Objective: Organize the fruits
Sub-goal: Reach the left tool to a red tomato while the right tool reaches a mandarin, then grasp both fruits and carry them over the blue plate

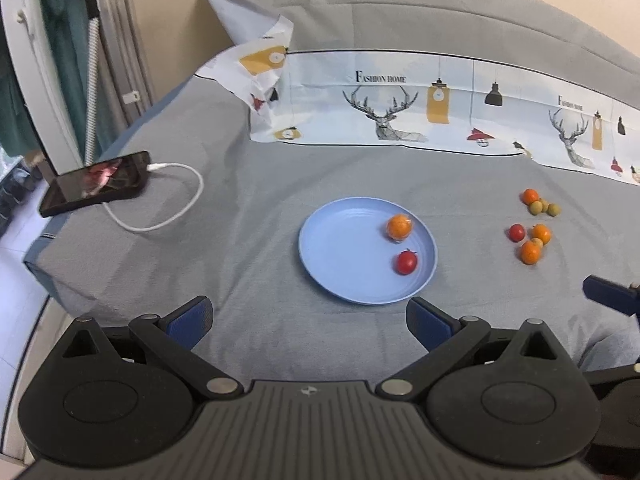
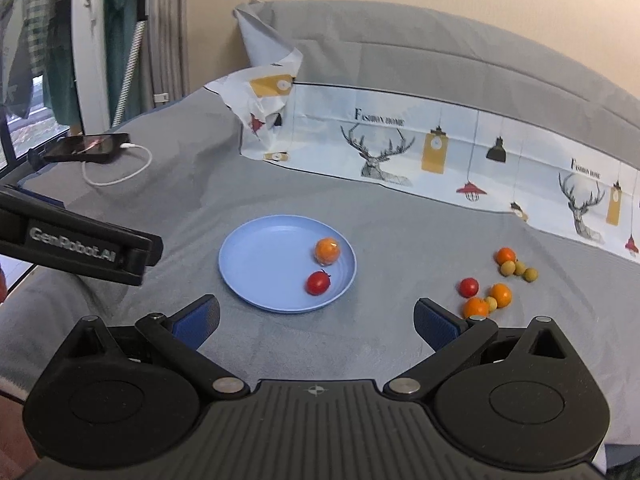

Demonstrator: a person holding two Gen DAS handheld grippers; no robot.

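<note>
A light blue plate (image 1: 344,248) (image 2: 264,264) lies on the grey bed cover. On it sit a small orange (image 1: 399,227) (image 2: 327,251) and a red cherry tomato (image 1: 407,262) (image 2: 318,283). To its right lies a loose group of fruit: small oranges (image 1: 531,252) (image 2: 500,294), a red tomato (image 1: 517,232) (image 2: 468,287) and small greenish-yellow fruits (image 1: 536,207) (image 2: 519,268). My left gripper (image 1: 310,318) is open and empty, just in front of the plate. My right gripper (image 2: 316,320) is open and empty, in front of the plate and the fruit group.
A black phone (image 1: 96,184) (image 2: 86,147) with a white cable (image 1: 168,208) lies at the bed's left edge. A printed pillowcase (image 1: 400,104) (image 2: 440,152) and grey pillows lie behind. The left gripper's body (image 2: 80,248) shows at left in the right wrist view.
</note>
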